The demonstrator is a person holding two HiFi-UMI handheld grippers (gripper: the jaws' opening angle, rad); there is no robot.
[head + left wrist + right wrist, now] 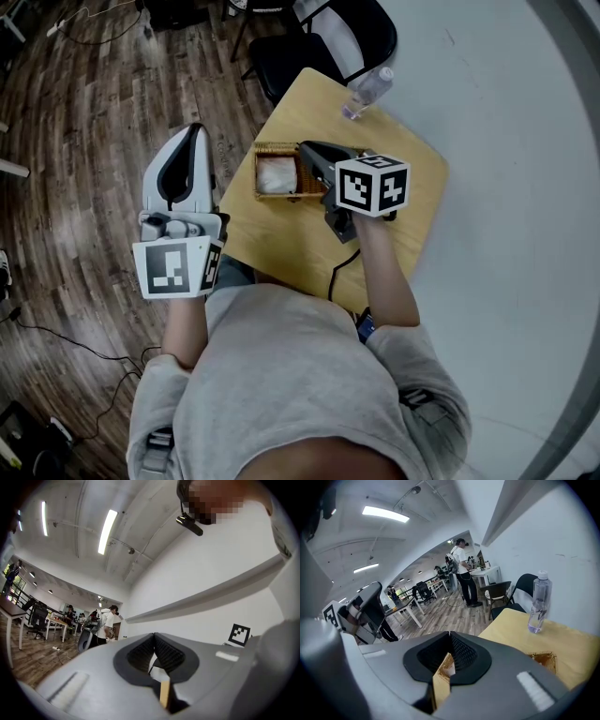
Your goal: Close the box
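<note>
The box (pixel 277 174) is a small open wicker one with something white inside, standing on a little wooden table (pixel 412 202). My right gripper (pixel 306 150) hovers over the box's right rim with its jaws shut and nothing between them. In the right gripper view a wicker edge of the box (pixel 544 660) shows beyond the closed right gripper (pixel 450 634). My left gripper (pixel 195 131) is off the table's left side, over the floor and apart from the box. In its own view the left gripper (pixel 153 635) is shut and empty, facing a white wall.
A clear water bottle (pixel 367 91) (pixel 538 603) stands at the table's far corner. A black chair (pixel 319 42) (pixel 506 595) sits just beyond the table. A white wall runs along the right. Cables lie on the wood floor (pixel 84 141); people stand far off.
</note>
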